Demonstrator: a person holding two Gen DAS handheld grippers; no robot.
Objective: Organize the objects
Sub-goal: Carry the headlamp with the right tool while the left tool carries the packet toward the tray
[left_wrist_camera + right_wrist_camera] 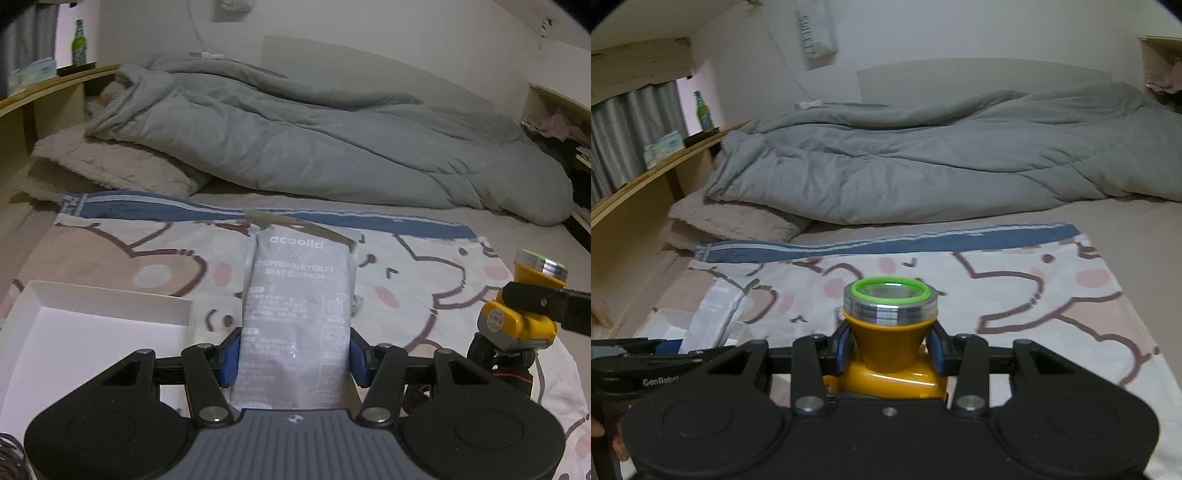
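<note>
**Bed-top holdings: two items in grip**

- Left gripper [294, 356]: blue pads clamped on both sides of a grey packet [297, 314] printed "DISPOSABLE TOILET SEAT CUSHION"; packet stands upright at centre frame, above the cartoon-print sheet [424, 295].
- White box [92, 332]: open, lower left of the left wrist view, just beside the packet.
- Right gripper [891, 349]: pads clenched on the cone of a yellow headlamp [890, 332]; green-ringed lens faces up, centre frame. In the left wrist view it sits at the right edge.
- Background: grey duvet [314, 140] across mid-frame; green bottle [78, 42] on a wooden shelf [44, 92], upper left.
</note>
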